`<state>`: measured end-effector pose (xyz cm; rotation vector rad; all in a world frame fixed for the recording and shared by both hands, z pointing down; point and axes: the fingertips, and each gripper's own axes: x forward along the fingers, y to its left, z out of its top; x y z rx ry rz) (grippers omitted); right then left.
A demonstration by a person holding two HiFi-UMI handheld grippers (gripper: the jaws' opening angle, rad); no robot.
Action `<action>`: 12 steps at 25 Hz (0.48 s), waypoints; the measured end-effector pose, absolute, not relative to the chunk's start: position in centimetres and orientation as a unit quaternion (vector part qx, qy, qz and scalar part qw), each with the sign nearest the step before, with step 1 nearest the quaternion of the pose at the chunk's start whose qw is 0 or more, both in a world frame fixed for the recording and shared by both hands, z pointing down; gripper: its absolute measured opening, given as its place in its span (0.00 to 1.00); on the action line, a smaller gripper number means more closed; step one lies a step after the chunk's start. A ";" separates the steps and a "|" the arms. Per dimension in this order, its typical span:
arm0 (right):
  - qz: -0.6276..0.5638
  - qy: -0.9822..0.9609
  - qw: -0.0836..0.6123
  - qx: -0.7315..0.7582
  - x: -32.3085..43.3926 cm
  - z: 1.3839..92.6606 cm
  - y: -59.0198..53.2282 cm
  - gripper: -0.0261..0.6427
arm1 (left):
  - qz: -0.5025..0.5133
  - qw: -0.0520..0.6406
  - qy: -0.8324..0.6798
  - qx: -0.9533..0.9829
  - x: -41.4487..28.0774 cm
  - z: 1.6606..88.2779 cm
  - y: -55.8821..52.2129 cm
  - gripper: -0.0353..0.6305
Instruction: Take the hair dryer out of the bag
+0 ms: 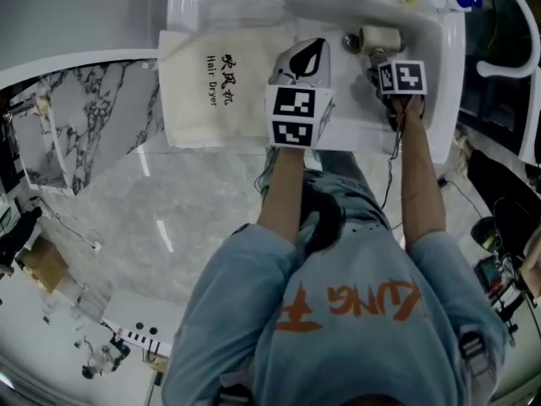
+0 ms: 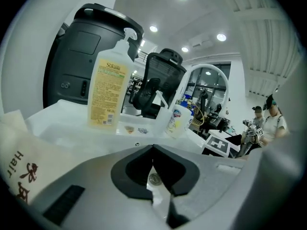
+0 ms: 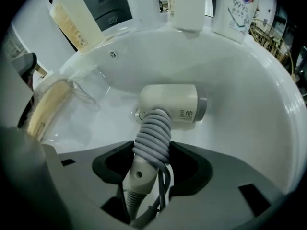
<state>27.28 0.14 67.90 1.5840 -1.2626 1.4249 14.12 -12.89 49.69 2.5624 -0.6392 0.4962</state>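
A cream cloth bag [image 1: 211, 83] printed "Hair Dryer" lies flat over the left rim of the white sink [image 1: 423, 117]; its edge shows in the left gripper view [image 2: 19, 166]. The cream hair dryer [image 3: 172, 103] hangs low in the basin, also seen in the head view [image 1: 380, 37]. Its handle, wound with grey cord [image 3: 152, 131], sits between the jaws of my right gripper [image 3: 151, 152], which is shut on it and points steeply down. My left gripper [image 2: 153, 150] is shut with nothing in it, over the bag's right edge [image 1: 300, 66].
A pump bottle with a yellow label [image 2: 109, 87] and smaller bottles [image 2: 178, 119] stand on the sink's back ledge. Crumpled clear plastic [image 3: 81, 90] lies in the basin's left side. A black appliance [image 2: 91, 47] stands behind. Marble counter [image 1: 169, 218] lies left of the sink.
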 end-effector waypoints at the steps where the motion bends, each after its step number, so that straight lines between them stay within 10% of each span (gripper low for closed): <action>1: 0.540 -0.481 0.331 0.606 27.3 68.0 0.1 0.39 | 0.183 0.228 -0.225 0.930 14.3 49.7 -12.8 0.06; 12: 0.557 -0.472 0.344 0.590 26.2 69.8 0.2 0.40 | 0.197 0.240 -0.196 0.930 15.5 50.3 -12.7 0.06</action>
